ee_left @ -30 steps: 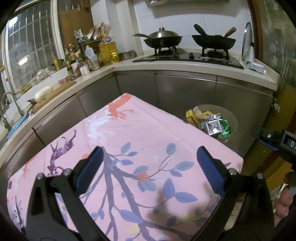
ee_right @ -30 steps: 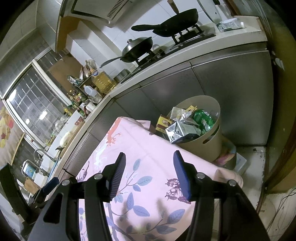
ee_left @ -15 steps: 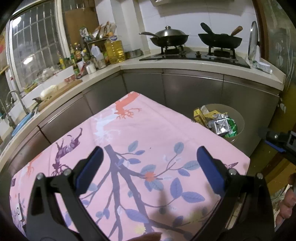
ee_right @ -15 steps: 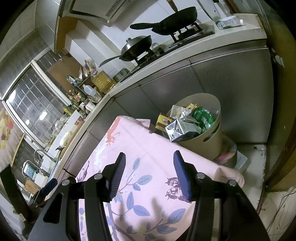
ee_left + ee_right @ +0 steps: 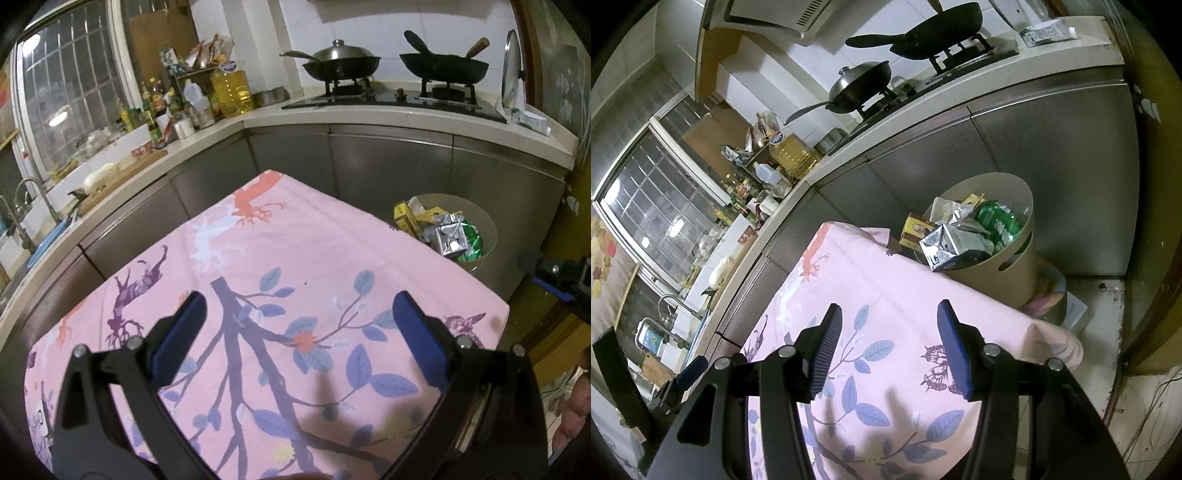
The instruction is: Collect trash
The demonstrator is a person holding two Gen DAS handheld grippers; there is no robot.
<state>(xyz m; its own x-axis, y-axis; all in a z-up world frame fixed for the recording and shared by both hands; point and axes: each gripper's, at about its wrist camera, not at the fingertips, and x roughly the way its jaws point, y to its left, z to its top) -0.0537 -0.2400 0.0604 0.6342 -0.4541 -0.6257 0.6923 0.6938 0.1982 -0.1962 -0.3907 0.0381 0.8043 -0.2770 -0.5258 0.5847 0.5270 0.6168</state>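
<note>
One pink floral tablecloth [image 5: 295, 266] — no litter visible on it. Beyond its far corner, beige bin [image 5: 1015, 266] heaped with wrappers [image 5: 960, 240] — collection seemingly done. Left gripper [image 5: 299, 325], right gripper [image 5: 886, 343]: both spread, holding nothing.

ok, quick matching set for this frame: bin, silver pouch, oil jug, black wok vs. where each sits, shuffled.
Things:
1. beige bin
2. silver pouch
3. oil jug
4. black wok

Places:
A. on the stove burner
B. on the countertop corner by the bottles
C. on the floor past the pink tablecloth
D. on top of the trash in the bin

Pairs: 1-C, 2-D, 3-B, 4-A
</note>
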